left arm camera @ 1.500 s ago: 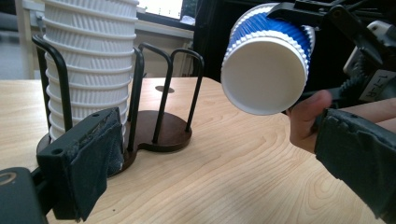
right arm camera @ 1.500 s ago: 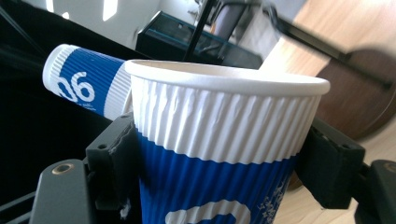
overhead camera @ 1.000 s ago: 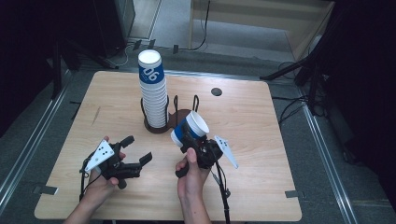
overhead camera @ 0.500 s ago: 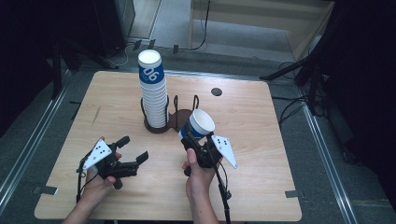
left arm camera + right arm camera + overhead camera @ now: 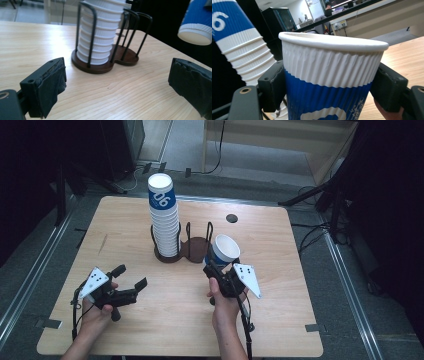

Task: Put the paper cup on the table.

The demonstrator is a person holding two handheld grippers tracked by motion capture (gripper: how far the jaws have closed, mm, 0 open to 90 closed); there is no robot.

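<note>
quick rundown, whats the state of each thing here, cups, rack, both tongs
single cup: held off the table, tilted, mouth open
cup stack: nested upside down, standing in one side of the rack
rack: on the table, near side empty
right tongs: shut on the single cup
left tongs: open, holding nothing

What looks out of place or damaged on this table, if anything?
Nothing is spilled or broken. The cup stack leans a little in its wire holder. The right tool holds one blue and white cup tilted above the table. The left tool is open and holds nothing.
</note>
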